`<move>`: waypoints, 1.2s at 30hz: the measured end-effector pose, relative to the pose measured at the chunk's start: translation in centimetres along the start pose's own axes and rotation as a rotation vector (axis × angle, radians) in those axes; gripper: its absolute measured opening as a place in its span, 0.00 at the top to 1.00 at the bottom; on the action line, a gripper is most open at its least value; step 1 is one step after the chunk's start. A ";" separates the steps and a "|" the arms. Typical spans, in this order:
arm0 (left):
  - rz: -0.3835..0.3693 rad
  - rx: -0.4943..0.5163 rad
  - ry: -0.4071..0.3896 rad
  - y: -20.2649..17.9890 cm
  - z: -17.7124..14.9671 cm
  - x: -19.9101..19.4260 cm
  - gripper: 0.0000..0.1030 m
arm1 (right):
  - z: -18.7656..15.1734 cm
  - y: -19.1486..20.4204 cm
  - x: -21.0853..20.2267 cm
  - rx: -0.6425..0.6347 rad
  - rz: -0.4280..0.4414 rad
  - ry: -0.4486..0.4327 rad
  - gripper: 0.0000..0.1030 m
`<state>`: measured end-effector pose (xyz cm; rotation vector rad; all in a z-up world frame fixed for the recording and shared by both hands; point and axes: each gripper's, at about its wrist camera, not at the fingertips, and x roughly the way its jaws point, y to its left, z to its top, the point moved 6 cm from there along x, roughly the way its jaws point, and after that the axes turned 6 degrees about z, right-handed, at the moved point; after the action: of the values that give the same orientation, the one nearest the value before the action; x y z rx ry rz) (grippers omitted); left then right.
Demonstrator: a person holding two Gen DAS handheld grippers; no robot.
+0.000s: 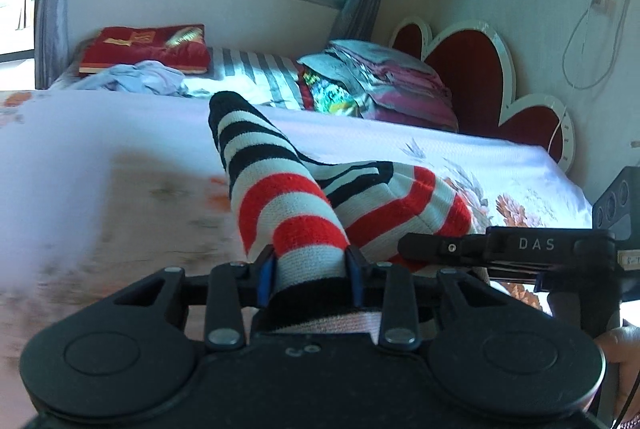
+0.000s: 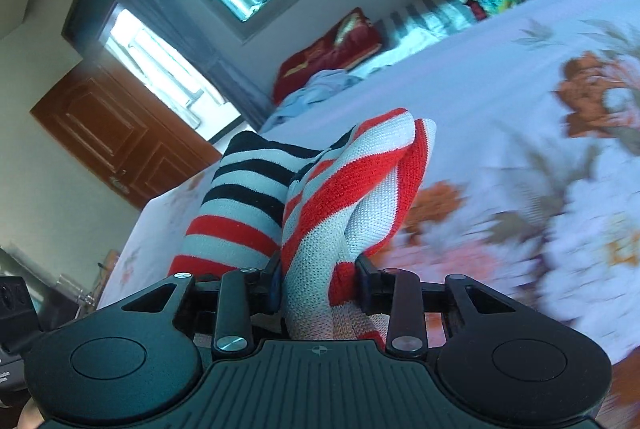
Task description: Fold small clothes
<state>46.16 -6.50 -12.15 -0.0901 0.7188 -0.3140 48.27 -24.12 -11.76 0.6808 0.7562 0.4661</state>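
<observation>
A striped sock (image 1: 276,189), red, white and black, is held up over the floral bedsheet (image 1: 120,149). My left gripper (image 1: 310,265) is shut on one end of it. My right gripper (image 2: 318,271) is shut on the red and white part of the sock (image 2: 352,181), bunched between its fingers. The right gripper also shows in the left wrist view (image 1: 500,249), just to the right of mine, close beside the sock. The black-striped toe end points away toward the far side of the bed.
A pale blue crumpled garment (image 1: 140,79) and a red cushion (image 1: 148,49) lie at the far side of the bed. A stack of folded bedding (image 1: 380,85) sits by the heart-shaped headboard (image 1: 480,77). A brown door (image 2: 116,133) stands at the left.
</observation>
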 end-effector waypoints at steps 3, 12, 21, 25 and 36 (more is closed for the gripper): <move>-0.022 -0.022 -0.009 4.6 0.0 -2.0 0.67 | -1.6 3.9 2.5 -0.002 -0.004 -0.017 0.66; 0.040 -0.040 -0.010 18.7 0.8 -5.6 0.67 | -6.6 14.0 13.9 0.031 0.028 -0.002 0.66; 0.122 -0.072 -0.009 27.3 0.7 -4.9 0.70 | -8.5 16.6 22.0 -0.001 0.014 0.049 0.66; 0.144 -0.062 -0.002 29.3 -0.6 -4.1 0.70 | -8.3 15.6 22.7 -0.020 -0.028 0.057 0.66; 0.166 -0.076 0.013 30.8 -1.8 -3.8 0.38 | -9.8 12.7 22.6 0.020 -0.092 0.087 0.58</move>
<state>50.09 23.98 -16.89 -0.1001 0.7466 -0.1288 53.64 2.20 -18.51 0.6448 0.8713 0.4068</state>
